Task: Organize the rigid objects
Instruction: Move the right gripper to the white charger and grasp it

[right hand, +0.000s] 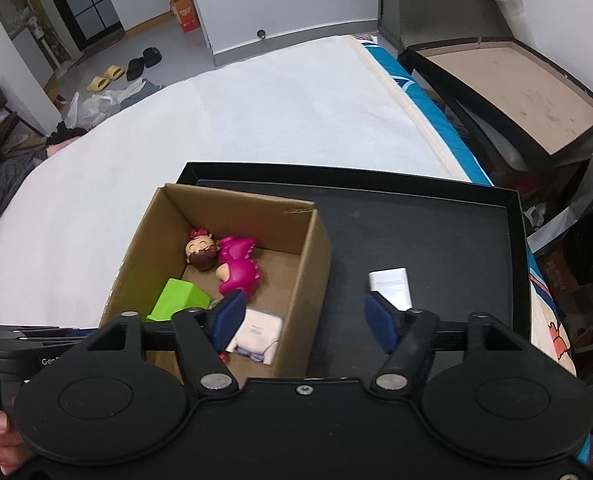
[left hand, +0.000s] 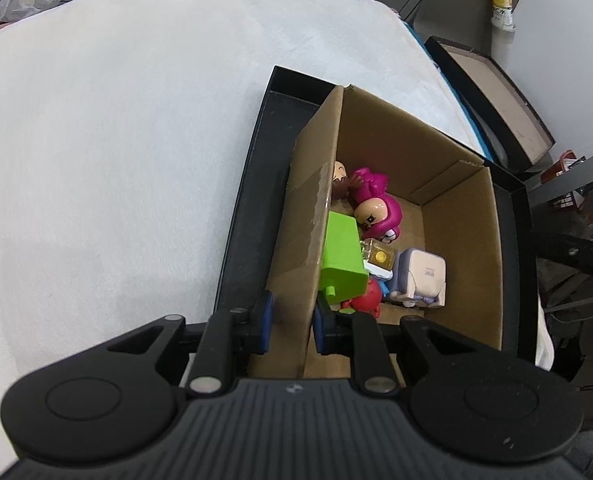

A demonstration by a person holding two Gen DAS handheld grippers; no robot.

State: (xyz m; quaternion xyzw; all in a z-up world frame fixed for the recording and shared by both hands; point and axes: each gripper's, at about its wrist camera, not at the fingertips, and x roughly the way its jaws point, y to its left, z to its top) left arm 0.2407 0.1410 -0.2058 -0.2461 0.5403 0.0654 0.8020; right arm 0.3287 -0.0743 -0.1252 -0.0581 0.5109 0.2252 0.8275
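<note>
Left tool (left hand: pixel 290 326): clenched on the near wall of the cardboard box (left hand: pixel 448 196), one pad outside and one inside, so it steadies the box.
Right tool (right hand: pixel 304 320): released, jaws wide apart and nothing between them; the left pad hangs over the box, the right pad over the black tray (right hand: pixel 456 232).
Items already in the box: a green block (right hand: pixel 178 300), a white-and-lilac toy (right hand: pixel 256 330), a pink dinosaur figure (right hand: pixel 238 268), a small doll head (right hand: pixel 200 252); the left wrist view also shows a clear case with a gold coin (left hand: pixel 380 256) and a red toy (left hand: pixel 366 298).
Item still outside: a white rectangular object (right hand: pixel 390 288) lies flat on the tray, just beyond the right pad and beside the box.
Surface: the tray with the box rests on a bed with a white cover (right hand: pixel 256 112).
Progress: I judge the task almost finished; only the white object seems left to move into the box.
</note>
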